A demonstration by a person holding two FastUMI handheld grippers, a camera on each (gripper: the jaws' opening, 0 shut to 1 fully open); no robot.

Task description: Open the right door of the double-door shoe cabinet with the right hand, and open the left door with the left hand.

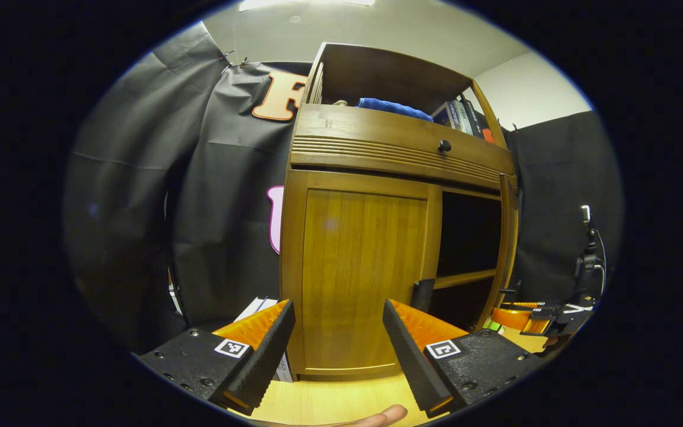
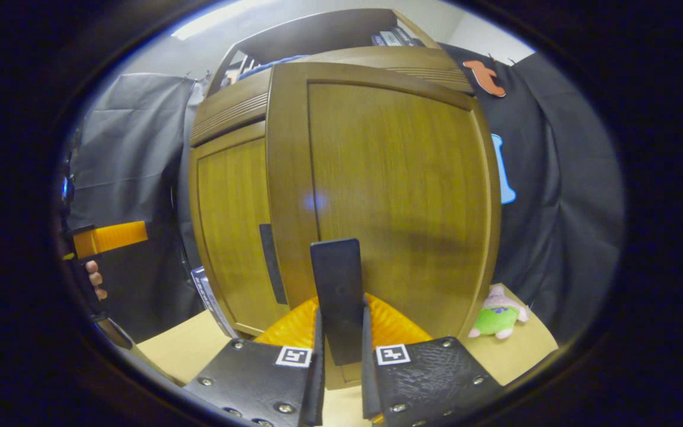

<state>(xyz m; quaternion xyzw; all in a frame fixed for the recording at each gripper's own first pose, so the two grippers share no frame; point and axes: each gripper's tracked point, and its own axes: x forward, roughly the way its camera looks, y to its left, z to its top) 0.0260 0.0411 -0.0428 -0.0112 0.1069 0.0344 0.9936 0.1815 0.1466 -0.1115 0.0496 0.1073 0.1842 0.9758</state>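
Note:
The wooden shoe cabinet [image 1: 377, 127] stands on a pale tabletop. Its left door [image 1: 362, 273] is closed, with a dark vertical handle [image 1: 421, 295] at its inner edge. My left gripper [image 1: 337, 308] hangs open a short way in front of that door, touching nothing. The right door [image 2: 389, 196] is swung out, and my right gripper [image 2: 341, 323] is shut on its dark handle [image 2: 335, 279]. Through the open side I see the dark interior and a shelf [image 1: 466, 277]. In the right gripper view the left door [image 2: 232, 225] is behind, with the left gripper [image 2: 110, 237] at the far left.
Above the doors runs a drawer with a black knob [image 1: 444, 145]; a blue cloth [image 1: 395, 108] and books [image 1: 460, 115] lie on the open shelf on top. A green and pink plush toy [image 2: 498, 320] lies right of the cabinet. A flat package [image 1: 258, 308] leans at its left.

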